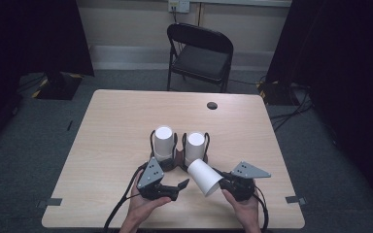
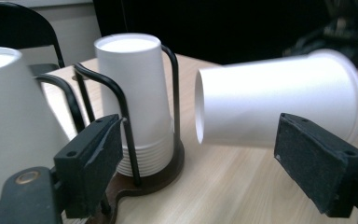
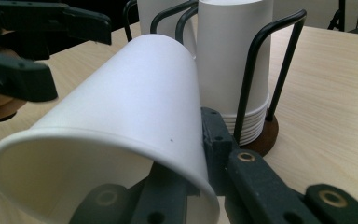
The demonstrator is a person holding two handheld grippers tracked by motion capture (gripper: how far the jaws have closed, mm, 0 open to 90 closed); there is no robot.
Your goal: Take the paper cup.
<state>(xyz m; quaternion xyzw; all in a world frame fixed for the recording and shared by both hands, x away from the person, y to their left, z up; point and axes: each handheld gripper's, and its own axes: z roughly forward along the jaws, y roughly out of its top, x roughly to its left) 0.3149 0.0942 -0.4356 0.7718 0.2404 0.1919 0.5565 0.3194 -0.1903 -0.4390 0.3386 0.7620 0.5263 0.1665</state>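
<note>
My right gripper (image 1: 225, 184) (image 3: 196, 172) is shut on the rim of a single white paper cup (image 1: 203, 175) (image 3: 121, 107), one jaw inside the mouth and one outside. The cup lies tilted on its side above the table, closed end toward the holder. My left gripper (image 1: 178, 190) (image 2: 205, 163) is open just left of that cup (image 2: 275, 98), its pads (image 2: 319, 163) clear of it. Two upside-down stacks of white cups (image 1: 164, 143) (image 1: 194, 145) stand in a black wire holder (image 2: 121, 102) on a brown base (image 2: 168, 172).
The wooden table (image 1: 116, 121) has a round cable hole (image 1: 212, 105) at its far right. A black folding chair (image 1: 201, 53) stands beyond the far edge. Open tabletop lies on both sides of the holder and behind it.
</note>
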